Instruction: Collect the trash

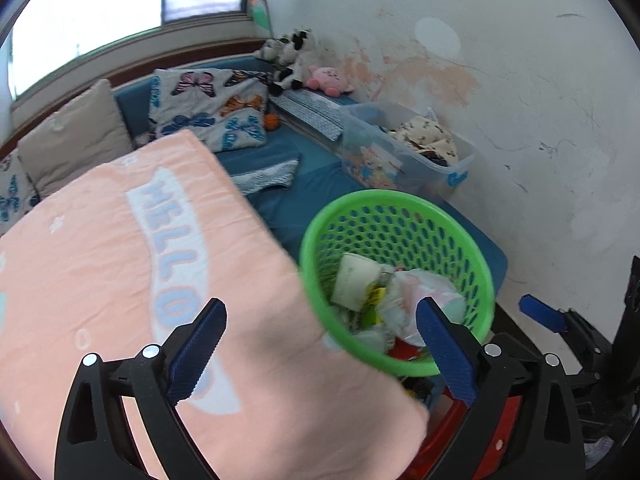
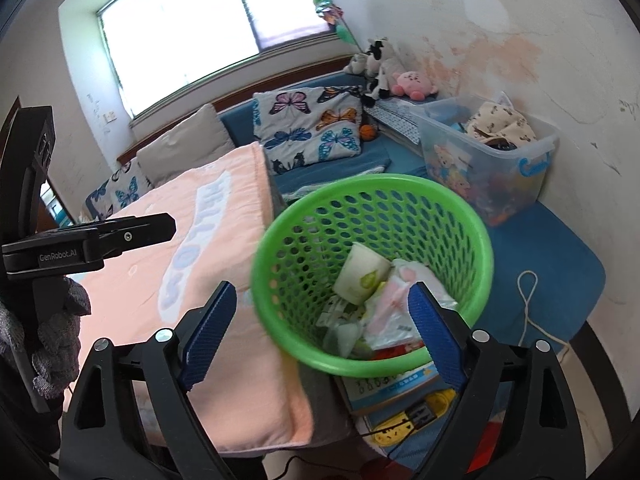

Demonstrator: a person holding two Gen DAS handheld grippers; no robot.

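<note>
The green basket (image 2: 372,268) is seen at the edge of the bed, just beside the pink HELLO blanket (image 2: 208,280), already stuffed with a paper cup (image 2: 360,268) and crumpled wrappers (image 2: 396,312). Both the left gripper (image 1: 320,352) and right gripper (image 2: 320,340) are spread wide, nothing pinched between either.
</note>
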